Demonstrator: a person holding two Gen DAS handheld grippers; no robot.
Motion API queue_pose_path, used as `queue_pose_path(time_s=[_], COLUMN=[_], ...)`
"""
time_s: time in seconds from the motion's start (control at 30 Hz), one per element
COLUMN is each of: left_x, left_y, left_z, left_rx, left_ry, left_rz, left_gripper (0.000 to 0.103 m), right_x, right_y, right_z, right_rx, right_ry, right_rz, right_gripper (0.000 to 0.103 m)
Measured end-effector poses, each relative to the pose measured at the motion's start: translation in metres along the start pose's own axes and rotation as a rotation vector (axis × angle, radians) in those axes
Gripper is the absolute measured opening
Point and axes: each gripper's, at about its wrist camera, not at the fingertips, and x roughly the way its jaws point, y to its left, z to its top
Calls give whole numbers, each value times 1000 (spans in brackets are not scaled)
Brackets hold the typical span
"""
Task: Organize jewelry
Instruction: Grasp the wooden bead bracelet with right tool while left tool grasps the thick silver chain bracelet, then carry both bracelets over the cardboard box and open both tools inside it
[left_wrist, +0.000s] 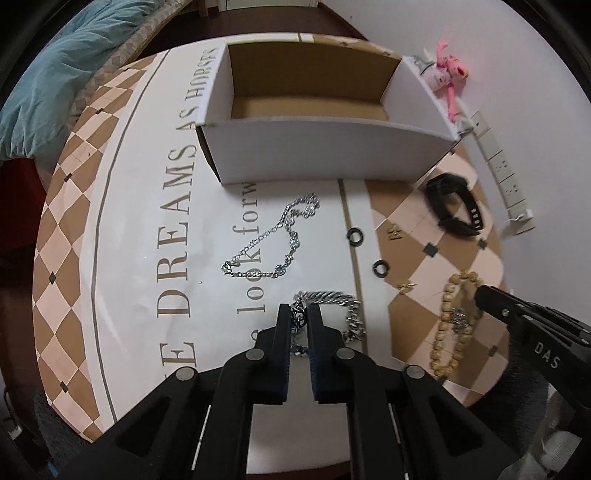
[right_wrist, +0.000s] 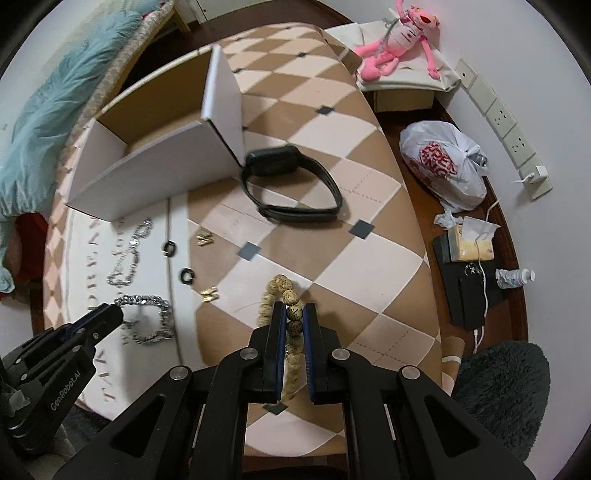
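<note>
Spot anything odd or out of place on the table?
Nothing looks damaged. The jewelry is just scattered loose: a thin chain, black rings and a watch lie outside the empty box. Left gripper pinches the thick chain; right gripper pinches the bead bracelet.

Black left gripper (left_wrist: 299, 314), silver pivot screws, "GenRobot.AI" lettering, black right gripper (right_wrist: 294, 314), blue-edged fingers (right_wrist: 308, 332)

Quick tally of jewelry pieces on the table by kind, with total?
Silver chains: 2, thin chain and chunky chain, the latter gripped by the left gripper
Bead bracelet: 1, gripped by the right gripper
Black watch: 1
Black rings: 2
Small gold pieces: 2
Total: 8, none in the box
</note>
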Motion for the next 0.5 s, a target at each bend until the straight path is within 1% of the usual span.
queue_pose_path(time_s=[0.13, 0.27, 0.3, 0.37, 0.4, 0.5], left_x=[-22, -36, -34, -42, -42, -57], left_y=[13, 13, 5, 1, -7, -10], left_z=[-3, 0, 7, 12, 20, 30], left_rx=[-8, -11, -13, -15, -15, -18], left_ry=[-25, -48, -54, -73, -80, -115], left_rz=[-35, -60, -64, -76, -80, -101], left_gripper=[6, 6, 6, 6, 6, 6], right_x=[-15, -30, -35, -43, -48, -63], right_y=[7, 14, 17, 20, 23, 28], right_z=[1, 4, 4, 7, 9, 15], right_rx=[-11, -26, -32, -36, -39, -47], right_ry=[-21, -46, -53, -67, -76, -107], right_rz=[32, 60, 68, 82, 91, 114], right_gripper=[9, 9, 9, 9, 9, 9])
